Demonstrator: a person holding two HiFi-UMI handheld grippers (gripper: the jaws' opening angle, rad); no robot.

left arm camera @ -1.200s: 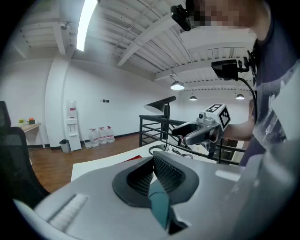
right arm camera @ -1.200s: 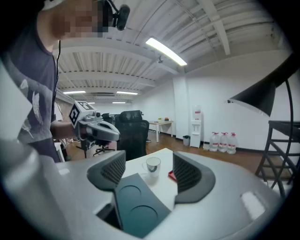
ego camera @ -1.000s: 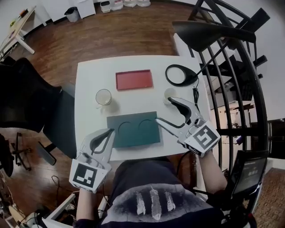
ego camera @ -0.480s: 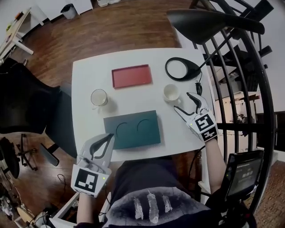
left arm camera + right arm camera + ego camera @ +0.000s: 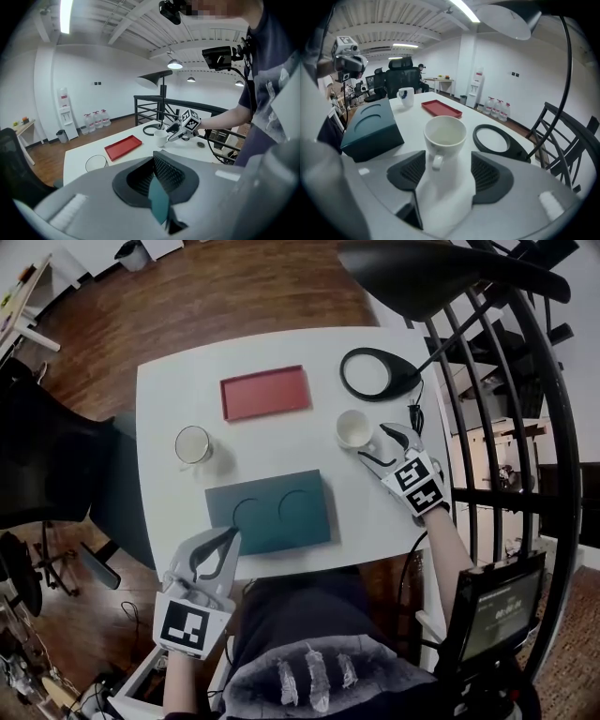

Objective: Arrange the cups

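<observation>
- The right gripper point(image 5: 372, 443) has its fingers point(image 5: 490, 176) spread wide, and they pinch nothing.
- The white cup point(image 5: 445, 133) stands upright on the worktop point(image 5: 169, 399) just ahead of those tips, in line with the gap. Its handle points back into the gap, and neither pad presses on it.
- Inside the cup only bare white shows.
- The left gripper point(image 5: 232, 536) has its fingers point(image 5: 168, 173) pressed together. A thin teal sliver shows in the slot below the pads.
- Its tips lie at the front left corner of the teal block point(image 5: 319, 493). Whether they touch it cannot be told.
- The block lies flat at the near edge of the worktop, between the two grippers. Two round hollows sit side by side in its top, and nothing stands in either.
- A glass mug point(image 5: 192, 443) stands upright beyond the block on the left, well apart from the cup. What it holds cannot be made out.
- A red tray point(image 5: 265, 392) lies flat farther back, between mug and cup from side to side. Its bed is bare.
- A black ring-shaped lamp base point(image 5: 403, 382) lies at the far right corner, just beyond the cup.
</observation>
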